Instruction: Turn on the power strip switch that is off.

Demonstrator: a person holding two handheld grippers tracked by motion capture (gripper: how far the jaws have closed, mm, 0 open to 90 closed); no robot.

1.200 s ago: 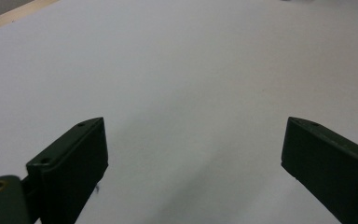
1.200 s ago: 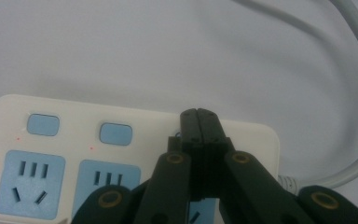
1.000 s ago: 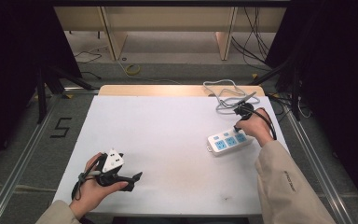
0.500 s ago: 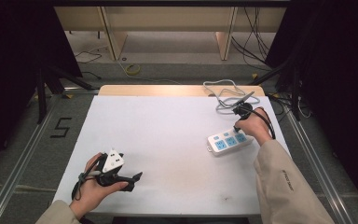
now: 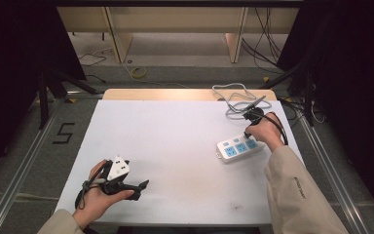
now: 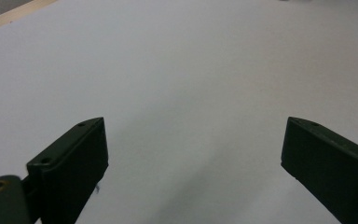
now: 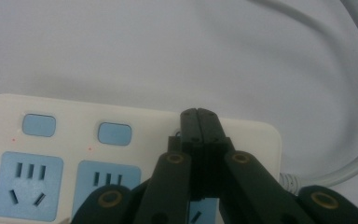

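Note:
A white power strip [image 5: 236,147] with blue sockets lies on the right side of the white table [image 5: 175,126]. Its grey cord [image 5: 231,97] loops toward the far edge. My right gripper [image 5: 247,132] points down at the strip's far end. In the right gripper view its jaws are shut with nothing between them, and the tips [image 7: 199,114] sit on the strip [image 7: 74,109], in line with two blue switches [image 7: 114,134]. The cord [image 7: 345,172] curves off to the right. My left gripper [image 5: 141,190] rests low at the near left, open over bare tabletop [image 6: 193,140].
A wooden strip [image 5: 175,94] borders the table's far edge. Metal rails [image 5: 24,161] run along both sides on the floor, with a "5" mark [image 5: 63,132] at the left. Loose cables [image 5: 268,34] lie on the floor behind.

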